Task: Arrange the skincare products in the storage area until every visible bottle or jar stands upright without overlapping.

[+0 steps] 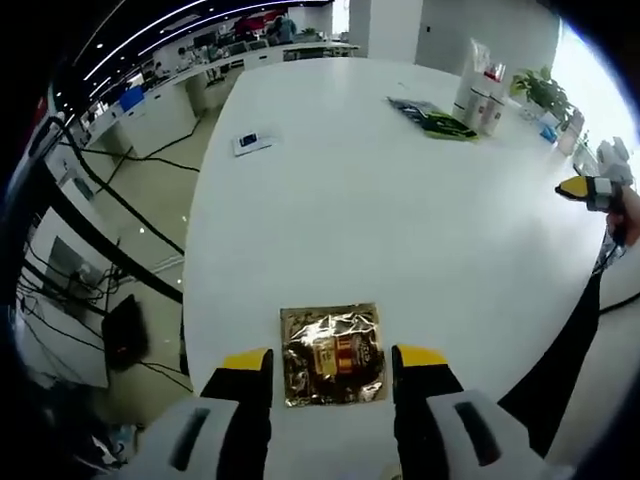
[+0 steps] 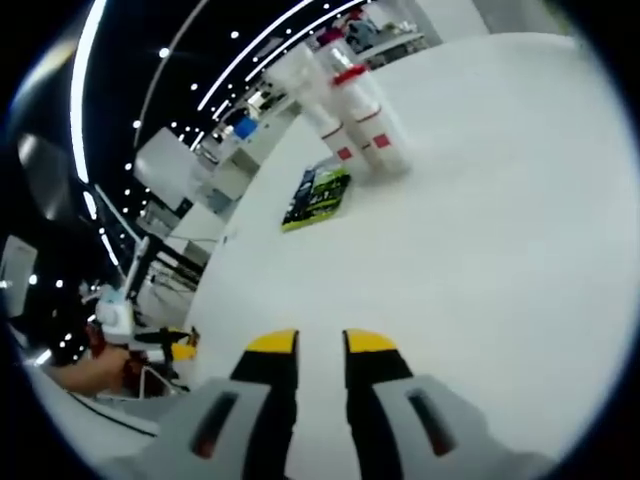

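Worktop (image 1: 400,200): white, long, with open office floor beyond its left edge in the left gripper view.
Left gripper (image 1: 332,362): open; 2 black jaws with yellow tips standing wide apart, low over the near edge of the worktop.
Foil packet (image 1: 332,354): gold, crinkled, square, lying flat at the near edge of the worktop, between the jaws of the left gripper; contact with either jaw cannot be told.
Right gripper (image 2: 322,345): jaws close together with a narrow gap, nothing between them, over bare worktop; seen also at the right side of the left gripper view (image 1: 590,190), held above the worktop.
Bottles (image 2: 345,110): 2, white, 1 with a red cap, both with red label marks, standing upright and just beside each other toward the far end of the worktop; seen also in the left gripper view (image 1: 480,100).
Green packet (image 2: 318,195): flat, green and black, lying on the worktop just beside the bottles, nearer the edge.
Card (image 1: 252,142): small, white with a blue mark, flat near the left edge of the worktop.
Plant (image 1: 545,90): green leaves, past the bottles at the far right corner.
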A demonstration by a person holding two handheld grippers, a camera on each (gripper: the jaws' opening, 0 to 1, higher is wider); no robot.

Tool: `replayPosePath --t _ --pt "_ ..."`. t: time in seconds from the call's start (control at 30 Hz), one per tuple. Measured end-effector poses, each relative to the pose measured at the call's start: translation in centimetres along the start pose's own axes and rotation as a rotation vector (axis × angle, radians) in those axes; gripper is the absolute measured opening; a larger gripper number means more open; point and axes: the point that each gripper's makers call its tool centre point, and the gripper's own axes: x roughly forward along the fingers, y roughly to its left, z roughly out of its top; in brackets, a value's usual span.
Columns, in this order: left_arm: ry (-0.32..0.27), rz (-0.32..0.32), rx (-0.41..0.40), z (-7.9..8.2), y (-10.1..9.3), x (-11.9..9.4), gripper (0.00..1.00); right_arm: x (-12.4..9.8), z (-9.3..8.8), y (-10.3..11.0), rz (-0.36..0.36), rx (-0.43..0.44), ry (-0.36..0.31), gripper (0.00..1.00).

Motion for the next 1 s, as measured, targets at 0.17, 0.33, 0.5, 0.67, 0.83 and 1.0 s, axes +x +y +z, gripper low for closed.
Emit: replayPosePath --t 0.17,0.33,0.5,0.67,0.83,1.0 --pt "0.003 -0.012 0.024 0.1 -0.3 0.0 0.40 -0.2 -0.1 -0.1 -0.004 0.005 -0.004 0.16" --pt "0.001 -0.036 0.042 0.3 -0.6 0.0 0.39 -0.3 -0.5 -0.1 -0.008 0.022 -0.010 0.16" --pt "0.004 -0.057 0.026 0.4 -0.9 0.0 0.39 -0.1 -0.6 0.1 -0.002 0.018 -0.009 0.16" --pt "-0.021 -0.073 0.044 1.3 -2.0 -0.3 0.39 0.1 -0.4 0.5 0.005 0.019 -0.012 0.16" --pt "-0.055 -0.092 0.063 2.9 -3.0 -0.6 0.39 0.4 0.1 1.3 0.022 0.017 -0.021 0.16" --pt "-0.107 -0.130 0.073 5.5 -4.7 -1.3 0.39 0.7 1.1 3.0 0.080 0.072 -0.047 0.16"
